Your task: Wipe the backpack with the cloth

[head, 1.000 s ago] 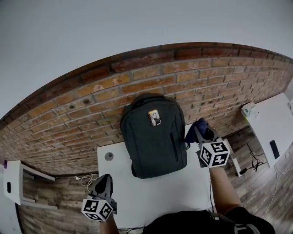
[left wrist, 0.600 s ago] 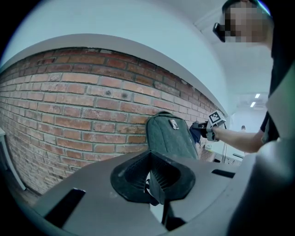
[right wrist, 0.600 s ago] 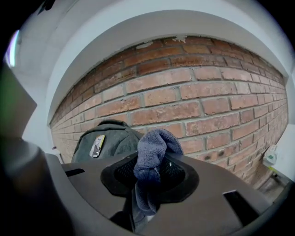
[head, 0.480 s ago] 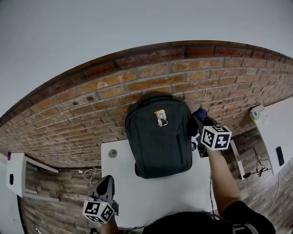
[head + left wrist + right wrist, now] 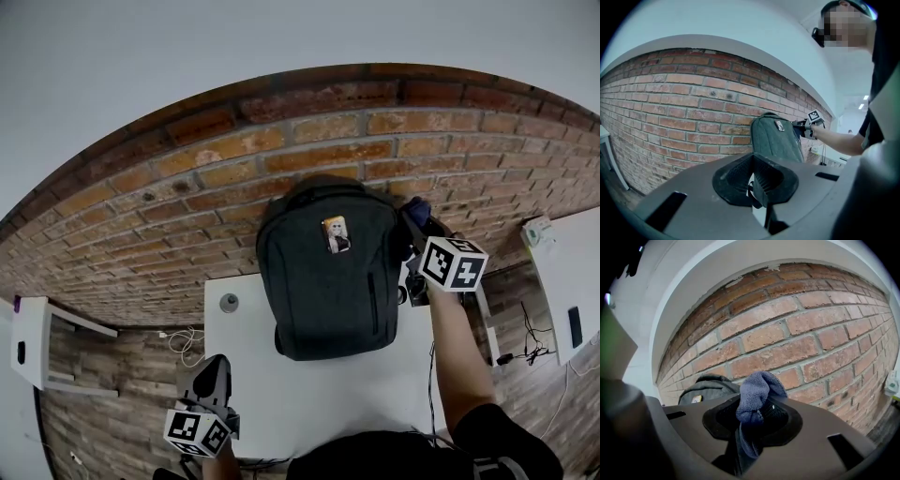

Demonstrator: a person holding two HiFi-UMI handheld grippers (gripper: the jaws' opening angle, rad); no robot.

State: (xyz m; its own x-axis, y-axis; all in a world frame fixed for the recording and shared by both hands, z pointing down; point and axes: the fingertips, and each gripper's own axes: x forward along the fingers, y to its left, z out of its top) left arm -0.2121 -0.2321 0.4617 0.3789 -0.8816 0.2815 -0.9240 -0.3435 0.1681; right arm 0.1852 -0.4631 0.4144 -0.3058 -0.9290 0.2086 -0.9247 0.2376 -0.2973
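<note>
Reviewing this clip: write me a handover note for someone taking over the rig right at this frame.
Left gripper: shut, empty, by the near left corner of the table, apart from the backpack.
Right gripper: shut on the blue cloth, at the backpack's upper right side, near the brick wall.
Backpack: upright on the white table, by the wall.
Done: cloth in grip and brought to the backpack; contact cannot be confirmed.
Left: wipe the backpack's front and sides.

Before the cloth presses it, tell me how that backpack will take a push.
The backpack stands tall and upright, so a sideways push may tip it. The brick wall behind probably braces it. Its fabric likely dents softly.
</note>
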